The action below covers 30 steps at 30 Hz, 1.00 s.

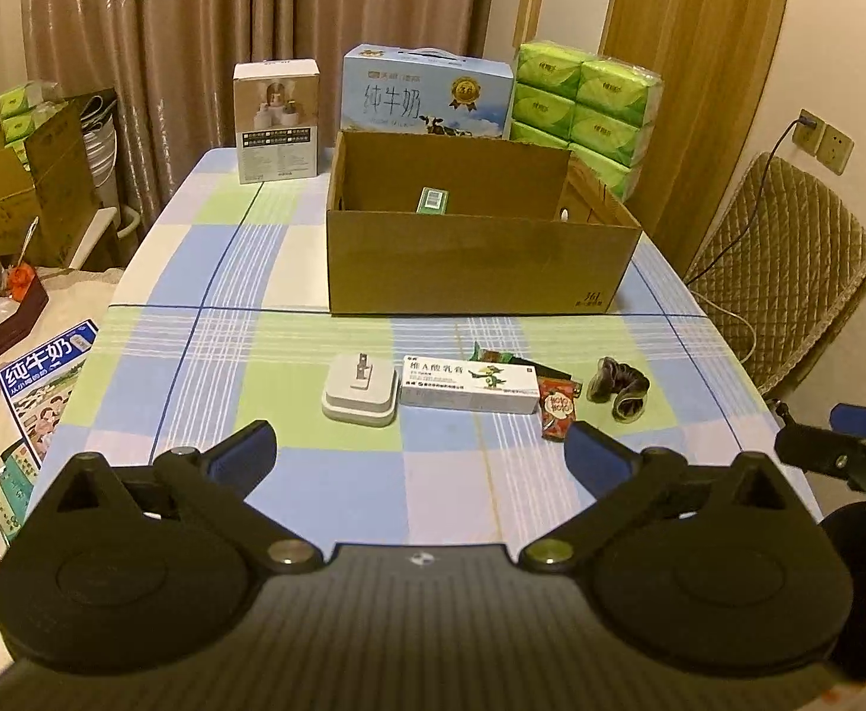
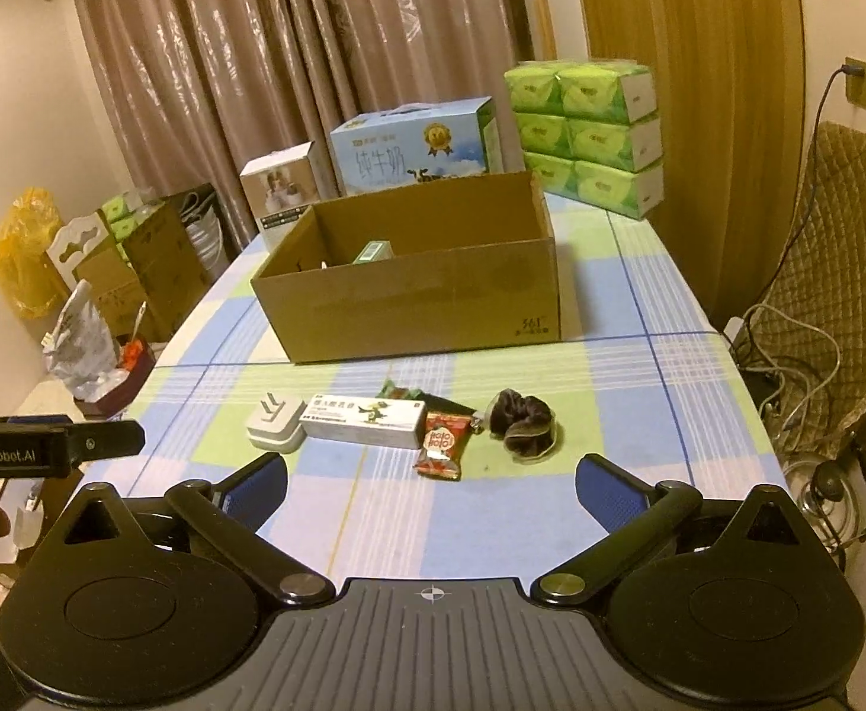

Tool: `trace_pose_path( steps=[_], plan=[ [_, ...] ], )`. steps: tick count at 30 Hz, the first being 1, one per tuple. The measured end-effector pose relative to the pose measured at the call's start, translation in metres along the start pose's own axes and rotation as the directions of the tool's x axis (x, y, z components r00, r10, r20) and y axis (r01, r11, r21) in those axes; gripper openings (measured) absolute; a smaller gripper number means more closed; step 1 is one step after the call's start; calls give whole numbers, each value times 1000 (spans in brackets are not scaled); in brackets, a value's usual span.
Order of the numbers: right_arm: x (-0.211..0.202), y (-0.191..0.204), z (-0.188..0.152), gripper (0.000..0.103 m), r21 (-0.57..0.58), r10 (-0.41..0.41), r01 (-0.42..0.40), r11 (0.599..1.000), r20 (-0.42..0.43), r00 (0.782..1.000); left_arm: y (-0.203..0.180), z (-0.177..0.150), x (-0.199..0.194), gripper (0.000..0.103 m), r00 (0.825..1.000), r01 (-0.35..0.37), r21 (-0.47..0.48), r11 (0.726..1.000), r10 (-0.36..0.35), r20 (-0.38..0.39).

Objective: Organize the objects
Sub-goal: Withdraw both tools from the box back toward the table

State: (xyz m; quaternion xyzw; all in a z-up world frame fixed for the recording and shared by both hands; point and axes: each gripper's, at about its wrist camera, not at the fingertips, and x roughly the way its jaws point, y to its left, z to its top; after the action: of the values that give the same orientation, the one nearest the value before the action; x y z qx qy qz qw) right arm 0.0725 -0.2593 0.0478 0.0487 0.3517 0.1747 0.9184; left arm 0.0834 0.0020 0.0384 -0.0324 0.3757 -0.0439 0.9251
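Loose objects lie in a row on the checked bench (image 1: 154, 355) in front of an open cardboard box (image 1: 468, 260). From the left wrist view, the row reads: a white charger plug (image 1: 360, 392), touching it a long white ointment box (image 1: 470, 384), then a red snack packet (image 1: 557, 412) and a dark scrunchie (image 1: 622, 386) a little apart. A green packet (image 1: 488, 354) peeks out behind the ointment box. Inside the cardboard box one small green box (image 1: 433, 200) already sits, so sorting looks begun but mostly undone. The left tongs (image 1: 421, 450) hover above the bench with jaws spread wide, holding nothing. At the right edge, part of the right tongs (image 1: 836, 450) shows.

From the right wrist view, the right tongs (image 2: 431, 489) are likewise wide apart and empty, pointing at the snack packet (image 2: 442, 444) and the scrunchie (image 2: 522, 423). This view shows the snack packet overlapping the ointment box (image 2: 365, 423) end more clearly, and a dark wrapper (image 2: 445, 403) behind them. Only a sliver of the left tongs (image 2: 66, 444) appears at its left edge.

The next move likely calls for lowering one pair of tongs over a single item, probably the nearest one, closing on it, and carrying it to the box.
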Motion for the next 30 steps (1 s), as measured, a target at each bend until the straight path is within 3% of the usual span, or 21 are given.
trace_pose_path(
  steps=[30],
  plan=[
    [14, -4, -1, 101, 3, -5, 5, 1000, -28, 1000, 6, -11, 21, 102, 999, -10, -8, 1000, 10, -43]
  ],
)
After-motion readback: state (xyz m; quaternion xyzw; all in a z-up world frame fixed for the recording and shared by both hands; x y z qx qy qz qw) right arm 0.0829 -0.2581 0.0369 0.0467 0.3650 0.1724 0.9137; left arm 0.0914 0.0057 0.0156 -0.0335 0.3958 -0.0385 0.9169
